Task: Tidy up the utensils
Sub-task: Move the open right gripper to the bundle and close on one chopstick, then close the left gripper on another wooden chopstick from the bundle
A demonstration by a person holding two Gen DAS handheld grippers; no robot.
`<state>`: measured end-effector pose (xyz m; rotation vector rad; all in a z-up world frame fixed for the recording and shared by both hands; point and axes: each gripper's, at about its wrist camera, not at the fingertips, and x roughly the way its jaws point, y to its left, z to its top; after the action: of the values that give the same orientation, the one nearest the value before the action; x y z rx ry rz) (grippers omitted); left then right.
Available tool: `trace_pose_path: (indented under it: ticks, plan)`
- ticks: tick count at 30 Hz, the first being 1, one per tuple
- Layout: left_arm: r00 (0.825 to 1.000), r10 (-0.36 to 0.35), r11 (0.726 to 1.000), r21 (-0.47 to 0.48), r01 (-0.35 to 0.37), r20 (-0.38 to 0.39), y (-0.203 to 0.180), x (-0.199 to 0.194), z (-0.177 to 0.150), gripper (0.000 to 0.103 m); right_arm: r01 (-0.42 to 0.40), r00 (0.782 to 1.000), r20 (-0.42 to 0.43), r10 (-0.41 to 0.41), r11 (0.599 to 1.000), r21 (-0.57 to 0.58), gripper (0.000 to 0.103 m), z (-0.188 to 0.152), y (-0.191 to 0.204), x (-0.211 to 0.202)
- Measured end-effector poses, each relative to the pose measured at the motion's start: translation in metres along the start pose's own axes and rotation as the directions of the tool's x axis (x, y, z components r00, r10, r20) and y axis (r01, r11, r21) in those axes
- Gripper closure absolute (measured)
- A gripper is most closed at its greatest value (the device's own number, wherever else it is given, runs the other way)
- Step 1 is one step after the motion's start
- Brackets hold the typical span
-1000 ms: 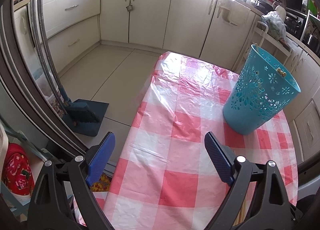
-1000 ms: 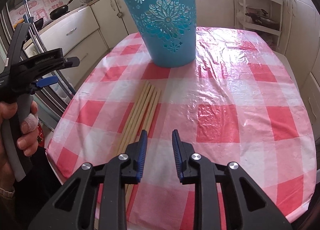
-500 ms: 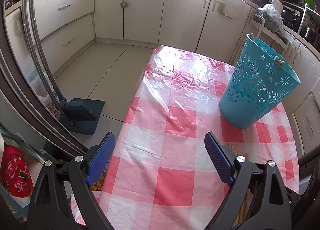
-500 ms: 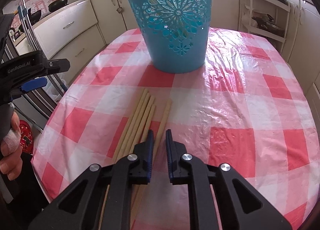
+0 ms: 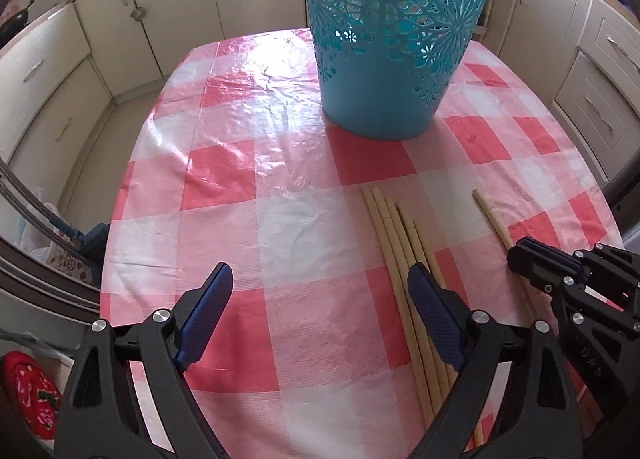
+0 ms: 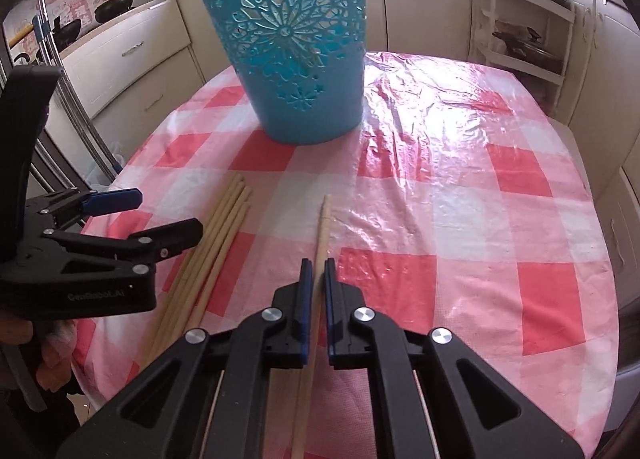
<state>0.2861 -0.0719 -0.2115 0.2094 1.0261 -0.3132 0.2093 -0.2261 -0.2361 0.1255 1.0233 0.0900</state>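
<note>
Several pale wooden chopsticks [image 5: 394, 235] lie bundled on the pink checked table [image 5: 240, 119] in front of a blue cut-out basket [image 5: 392, 39]. My left gripper [image 5: 320, 283] hovers over the cloth just left of the bundle. Its jaws are wide and closing slightly, with nothing between them; its right finger is above the sticks. My right gripper [image 6: 319, 271] is shut on a single chopstick [image 6: 325, 219] lying apart from the bundle [image 6: 224, 227], pointing toward the basket [image 6: 296, 59]. The left gripper [image 6: 166, 213] shows at the left of the right wrist view, and the right gripper [image 5: 520, 255] at the right of the left wrist view.
Cream kitchen cabinets [image 5: 132, 11] surround the table. A white shelf rack [image 6: 520, 51] stands back right and pans [image 6: 116, 7] sit on the counter back left. Metal poles [image 6: 76, 111] rise by the table's left edge. A red item [image 5: 28, 391] lies on the floor.
My left gripper swung right and lower, so it now faces the basket and the sticks. My right gripper shut on one chopstick, which now lies apart from the bundle.
</note>
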Motion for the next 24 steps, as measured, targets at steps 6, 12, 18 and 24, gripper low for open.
trace_pose_path:
  ticks: [6,12,18,24]
  plan:
    - [0.999,-0.029,0.998,-0.047,0.03,0.022,0.007,-0.003,0.001,0.021,-0.044,0.999,0.001,0.044,0.998,0.037,0.097,0.001,-0.009,0.001]
    - [1.0,-0.015,0.998,-0.067,0.015,0.0,0.012,0.004,0.003,0.026,-0.048,0.999,0.004,0.048,0.998,0.039,0.097,0.001,-0.009,0.0]
    - [1.0,-0.022,0.998,-0.062,0.022,-0.003,0.008,0.008,0.004,0.027,-0.034,0.999,0.01,0.034,0.999,0.017,0.095,0.002,-0.005,0.002]
    - [0.999,-0.037,0.997,-0.062,0.037,-0.001,0.005,0.007,0.005,0.03,-0.035,0.999,0.014,0.034,0.999,0.021,0.094,0.002,-0.004,0.003]
